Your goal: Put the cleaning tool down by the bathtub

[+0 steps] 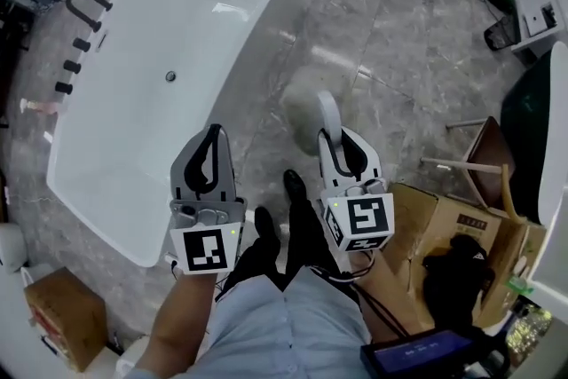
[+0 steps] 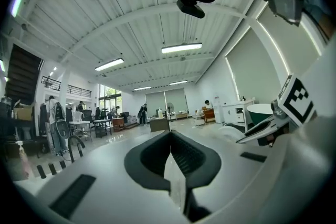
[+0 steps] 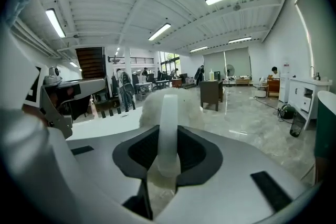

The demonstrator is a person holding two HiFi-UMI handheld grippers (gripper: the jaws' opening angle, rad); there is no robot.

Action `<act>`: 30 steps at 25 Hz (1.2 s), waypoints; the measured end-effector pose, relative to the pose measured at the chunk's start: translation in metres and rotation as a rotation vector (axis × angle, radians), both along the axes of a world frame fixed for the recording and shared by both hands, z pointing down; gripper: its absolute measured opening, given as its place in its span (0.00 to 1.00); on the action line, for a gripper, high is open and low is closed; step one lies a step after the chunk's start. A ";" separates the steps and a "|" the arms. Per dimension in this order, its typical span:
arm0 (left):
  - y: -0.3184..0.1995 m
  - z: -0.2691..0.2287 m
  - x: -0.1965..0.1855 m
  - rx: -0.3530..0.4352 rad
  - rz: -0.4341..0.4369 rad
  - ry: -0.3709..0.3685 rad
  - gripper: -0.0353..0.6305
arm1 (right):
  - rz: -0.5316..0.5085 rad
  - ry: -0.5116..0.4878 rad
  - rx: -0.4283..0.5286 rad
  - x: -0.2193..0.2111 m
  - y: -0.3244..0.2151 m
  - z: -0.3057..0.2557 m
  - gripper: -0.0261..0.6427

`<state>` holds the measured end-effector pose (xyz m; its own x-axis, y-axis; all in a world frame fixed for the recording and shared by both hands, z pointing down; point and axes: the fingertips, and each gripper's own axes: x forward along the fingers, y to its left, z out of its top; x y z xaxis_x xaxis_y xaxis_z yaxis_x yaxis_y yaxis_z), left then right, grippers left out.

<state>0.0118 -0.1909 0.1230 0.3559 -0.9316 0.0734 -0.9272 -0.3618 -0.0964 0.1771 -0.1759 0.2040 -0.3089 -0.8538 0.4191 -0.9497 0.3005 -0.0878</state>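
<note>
Cleaning tool (image 3: 168, 118) looks light: fluffy soft head, stiff white handle, which the right hand-held gripper (image 3: 167, 161) pinches. Left hand-held gripper (image 2: 170, 161) is pressed together, empty.

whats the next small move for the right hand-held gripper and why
Probably lower the right hand-held gripper toward the floor beside the bathtub. Its jaws clamp the cleaning tool by its white handle, and the fluffy head appears to hang above the floor next to the tub, not yet set down.
</note>
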 end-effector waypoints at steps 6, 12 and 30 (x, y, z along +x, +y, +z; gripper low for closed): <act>-0.034 0.062 -0.003 -0.070 -0.015 0.011 0.08 | -0.057 0.006 -0.077 -0.011 -0.033 0.064 0.18; -0.059 0.137 -0.006 -0.118 -0.050 0.016 0.08 | -0.076 0.010 -0.159 -0.019 -0.048 0.147 0.18; -0.080 0.333 -0.019 -0.179 -0.094 -0.038 0.08 | -0.181 0.049 -0.244 -0.046 -0.093 0.356 0.18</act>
